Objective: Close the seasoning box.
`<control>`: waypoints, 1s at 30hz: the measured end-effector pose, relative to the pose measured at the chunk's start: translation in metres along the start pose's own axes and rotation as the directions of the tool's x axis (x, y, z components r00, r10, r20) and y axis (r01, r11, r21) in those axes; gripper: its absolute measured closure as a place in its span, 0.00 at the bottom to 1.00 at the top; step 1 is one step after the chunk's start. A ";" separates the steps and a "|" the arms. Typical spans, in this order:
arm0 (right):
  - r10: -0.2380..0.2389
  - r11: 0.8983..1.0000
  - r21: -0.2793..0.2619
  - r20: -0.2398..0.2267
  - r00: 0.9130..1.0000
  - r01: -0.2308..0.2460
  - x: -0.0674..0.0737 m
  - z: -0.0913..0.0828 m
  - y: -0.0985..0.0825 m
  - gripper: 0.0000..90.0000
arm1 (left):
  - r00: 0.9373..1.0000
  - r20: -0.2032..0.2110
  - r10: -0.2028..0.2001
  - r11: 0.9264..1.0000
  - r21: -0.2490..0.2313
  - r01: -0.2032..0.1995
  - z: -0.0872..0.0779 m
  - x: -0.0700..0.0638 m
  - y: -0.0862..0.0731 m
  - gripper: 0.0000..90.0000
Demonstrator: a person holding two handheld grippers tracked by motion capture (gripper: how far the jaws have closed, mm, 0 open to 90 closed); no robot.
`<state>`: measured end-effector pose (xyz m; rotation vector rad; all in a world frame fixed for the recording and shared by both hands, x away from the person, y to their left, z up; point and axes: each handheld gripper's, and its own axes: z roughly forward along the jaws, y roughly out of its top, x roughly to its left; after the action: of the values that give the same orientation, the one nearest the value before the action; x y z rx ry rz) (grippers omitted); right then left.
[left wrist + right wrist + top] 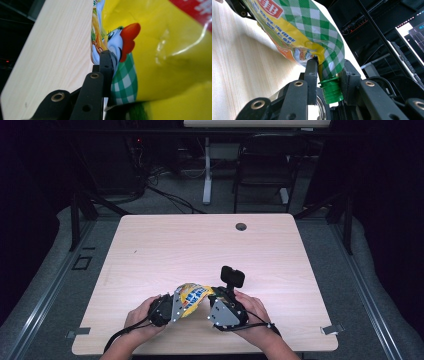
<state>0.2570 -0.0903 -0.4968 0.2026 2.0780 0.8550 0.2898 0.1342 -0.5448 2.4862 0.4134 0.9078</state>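
Observation:
A yellow snack pouch with a green checked pattern and a cartoon bird hangs just above the near part of the wooden table, stretched between my two grippers. My left gripper is shut on one end of it. In the left gripper view one black jaw presses the pouch at its edge and the other jaw is hidden behind it. My right gripper is shut on the other end. In the right gripper view both jaws clamp the neck of the pouch just above its green screw cap.
A round cable hole sits near the table's far edge. Beyond the table stand a dark chair and a white desk leg, with cables on the floor. The person's hands rest close to the table's front edge.

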 end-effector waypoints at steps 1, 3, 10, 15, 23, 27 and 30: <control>-0.001 1.000 0.002 -0.001 1.000 0.001 0.000 0.000 0.000 0.78 | 1.000 0.006 0.001 1.000 0.001 -0.001 0.000 0.001 0.000 0.93; 0.006 1.000 -0.005 0.001 1.000 -0.006 0.001 0.000 -0.001 0.78 | 1.000 0.020 -0.005 1.000 0.000 0.005 0.001 0.001 -0.001 0.93; 0.005 1.000 0.003 -0.006 1.000 -0.005 0.001 0.002 -0.002 0.78 | 0.999 0.048 -0.023 1.000 0.002 0.023 0.003 0.001 -0.002 0.93; 0.015 1.000 -0.004 -0.005 1.000 -0.015 0.001 0.002 -0.002 0.78 | 0.998 0.052 -0.026 1.000 0.000 0.026 0.003 0.002 -0.003 0.93; 0.030 0.999 -0.014 -0.001 1.000 -0.030 0.001 0.003 -0.003 0.74 | 0.996 0.068 -0.049 0.999 -0.007 0.050 0.003 0.004 -0.004 0.93; 0.044 0.999 -0.019 0.009 0.999 -0.044 -0.001 0.002 -0.003 0.70 | 0.995 0.078 -0.068 0.998 -0.011 0.069 0.003 0.005 -0.006 0.93; 0.054 0.998 -0.026 0.011 0.998 -0.053 -0.002 0.001 -0.003 0.69 | 0.993 0.089 -0.078 0.997 -0.011 0.079 0.003 0.008 -0.006 0.93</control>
<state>0.2597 -0.0927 -0.4980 0.2499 2.0573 0.9099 0.2967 0.1418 -0.5463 2.4678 0.4692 0.7643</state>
